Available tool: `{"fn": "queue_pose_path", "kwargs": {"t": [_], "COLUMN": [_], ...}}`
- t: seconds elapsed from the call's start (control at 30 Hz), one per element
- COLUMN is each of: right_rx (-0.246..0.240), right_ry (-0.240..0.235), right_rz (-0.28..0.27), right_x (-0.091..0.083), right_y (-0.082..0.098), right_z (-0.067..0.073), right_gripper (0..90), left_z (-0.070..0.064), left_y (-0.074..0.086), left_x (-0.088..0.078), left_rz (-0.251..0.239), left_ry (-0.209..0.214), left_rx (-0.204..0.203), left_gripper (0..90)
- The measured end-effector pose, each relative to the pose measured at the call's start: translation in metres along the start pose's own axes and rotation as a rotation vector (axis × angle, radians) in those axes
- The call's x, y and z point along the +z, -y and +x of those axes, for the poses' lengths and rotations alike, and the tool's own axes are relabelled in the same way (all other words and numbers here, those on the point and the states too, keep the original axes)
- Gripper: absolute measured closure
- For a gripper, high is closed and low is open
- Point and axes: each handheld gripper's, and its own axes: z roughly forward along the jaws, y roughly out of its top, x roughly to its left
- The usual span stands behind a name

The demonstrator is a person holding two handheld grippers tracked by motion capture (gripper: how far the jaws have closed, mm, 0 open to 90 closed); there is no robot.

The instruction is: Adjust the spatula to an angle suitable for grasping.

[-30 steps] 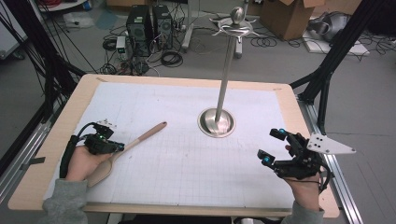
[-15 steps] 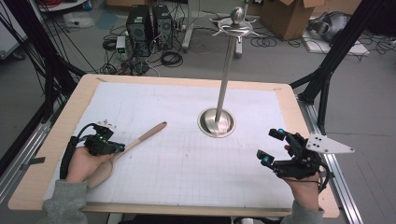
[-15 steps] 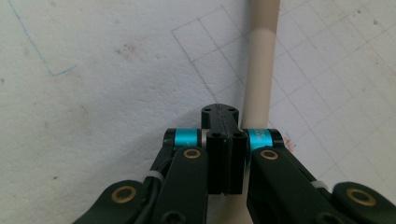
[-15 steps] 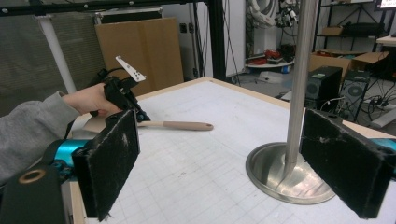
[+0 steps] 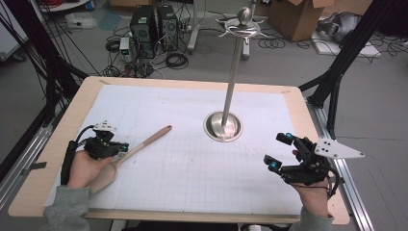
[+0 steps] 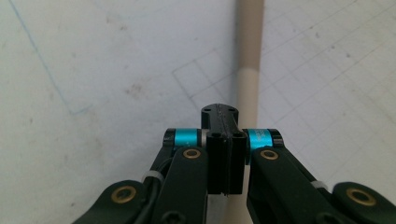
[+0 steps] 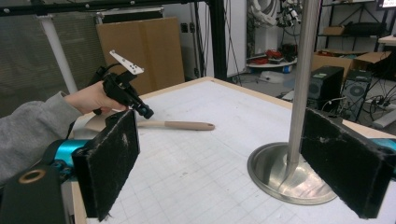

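Note:
A wooden spoon (image 5: 144,144) lies slantwise on the white gridded mat (image 5: 192,168), its bowl towards the near left edge. My left gripper (image 5: 122,147) hovers right over the handle near the bowl. In the left gripper view its jaws (image 6: 219,112) are pressed together with nothing between them, and the handle (image 6: 247,46) runs on past their tip. At the table's right side my right gripper (image 5: 277,150) is held with its jaws wide apart and empty. In the right gripper view its pads (image 7: 114,163) frame the spoon (image 7: 177,125) and the left gripper (image 7: 145,112) farther off.
A metal stand (image 5: 223,126) with a round base and a tall pole (image 5: 233,72) rises from the mat's middle right, close in front of the right gripper (image 7: 229,163). Its top carries hooks. The wooden table edge (image 5: 308,115) borders the mat; computers, cables and boxes lie on the floor beyond.

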Motion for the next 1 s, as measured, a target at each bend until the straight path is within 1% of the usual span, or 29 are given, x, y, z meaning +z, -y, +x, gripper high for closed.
{"fn": "queue_pose_path", "kwargs": {"t": [0.03,0.1,0.17,0.23,0.33,0.37,0.5,0.63,0.67,0.73,0.77,0.83,0.9,0.93,0.97,1.0], "right_rx": [-0.001,-0.004,-0.002,-0.003,-0.003,-0.003,-0.006,-0.001,-0.002,-0.009,-0.005,-0.004,0.001,0.005,0.008,0.012], "right_ry": [-0.001,-0.003,-0.004,-0.002,-0.002,-0.002,-0.004,-0.005,-0.010,-0.014,-0.018,-0.022,-0.021,-0.020,-0.019,-0.014], "right_rz": [0.001,-0.002,-0.005,-0.005,-0.007,-0.006,-0.005,-0.001,-0.005,-0.001,-0.002,0.001,0.004,0.004,0.004,0.001], "right_x": [0.000,-0.001,-0.001,-0.002,-0.003,-0.003,-0.003,-0.003,-0.002,-0.001,-0.001,0.000,-0.001,-0.002,-0.002,-0.004], "right_y": [0.000,0.000,-0.001,-0.001,0.000,0.000,0.000,0.000,0.000,-0.001,-0.001,0.000,0.001,0.002,0.002,0.002], "right_z": [0.000,0.001,0.001,0.002,0.001,0.001,0.001,0.002,0.003,0.003,0.004,0.004,0.003,0.003,0.003,0.003], "right_gripper": [11.3,11.3,11.3,11.3,11.3,11.3,11.3,11.3,11.3,11.3,11.3,11.3,11.3,11.3,11.3,11.3], "left_z": [-0.002,-0.007,-0.011,-0.014,-0.017,-0.018,-0.023,-0.026,-0.027,-0.029,-0.029,-0.030,-0.031,-0.030,-0.029,-0.028], "left_y": [-0.001,-0.004,-0.005,-0.006,-0.006,-0.007,-0.007,-0.007,-0.007,-0.007,-0.007,-0.007,-0.007,-0.007,-0.006,-0.006], "left_x": [-0.001,-0.001,0.000,0.002,0.007,0.009,0.017,0.021,0.023,0.025,0.026,0.028,0.030,0.030,0.031,0.031], "left_rz": [-0.009,-0.045,-0.070,-0.079,-0.064,-0.055,-0.019,-0.002,-0.002,0.004,0.010,0.011,0.017,0.024,0.028,0.028], "left_ry": [0.000,0.010,0.004,0.009,0.027,0.029,0.039,0.041,0.042,0.028,0.021,0.010,-0.018,-0.026,-0.039,-0.038], "left_rx": [0.016,0.040,0.059,0.076,0.079,0.088,0.102,0.111,0.106,0.112,0.119,0.119,0.118,0.124,0.114,0.111], "left_gripper": [89.6,89.6,89.6,89.6,89.6,89.6,89.5,89.6,89.5,89.5,89.5,89.6,89.6,89.5,89.5,89.5]}}
